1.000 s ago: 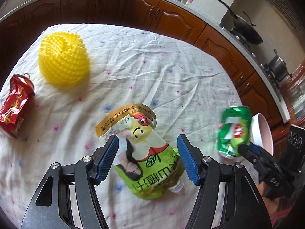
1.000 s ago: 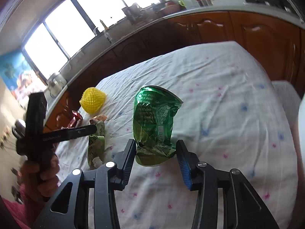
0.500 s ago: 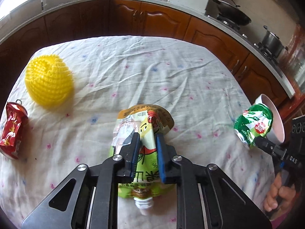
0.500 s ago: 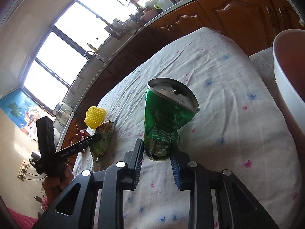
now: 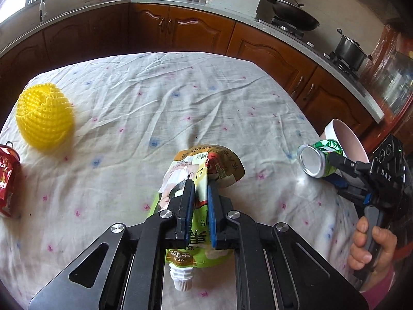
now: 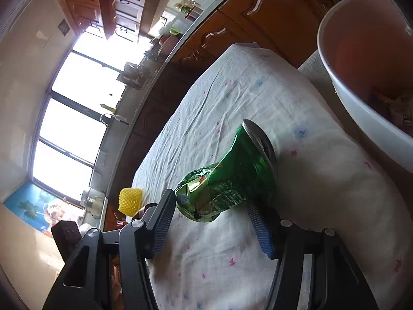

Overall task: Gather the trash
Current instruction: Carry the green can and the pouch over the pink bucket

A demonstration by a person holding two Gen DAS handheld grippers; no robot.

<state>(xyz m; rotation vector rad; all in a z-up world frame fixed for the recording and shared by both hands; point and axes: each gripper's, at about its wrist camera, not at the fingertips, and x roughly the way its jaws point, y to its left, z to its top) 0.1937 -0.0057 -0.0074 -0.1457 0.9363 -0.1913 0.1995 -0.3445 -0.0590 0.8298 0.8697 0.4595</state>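
Observation:
My left gripper (image 5: 200, 190) is shut on a green and yellow juice pouch (image 5: 219, 160), pinching its middle just above the cloth, spout end toward me. The right gripper (image 6: 210, 206) stands open, rolled sideways, with a crushed green can (image 6: 227, 178) loose and tilted between its spread fingers. Seen from the left wrist, that can (image 5: 313, 160) hangs at the table's right edge, in front of the rim of a white bin (image 5: 346, 139). The bin (image 6: 361, 108) fills the upper right of the right wrist view, with some trash in it.
A yellow foam net (image 5: 44, 118) and a crushed red can (image 5: 7, 180) lie at the table's left side. The table wears a white flowered cloth (image 5: 180, 98). A hand (image 5: 371, 245) holds the right gripper's handle. Wooden kitchen cabinets ring the table.
The left gripper closed on the pouch and lifted it a little. The right gripper carried the green can toward the bin, rolled sideways, and its fingers spread apart from the can.

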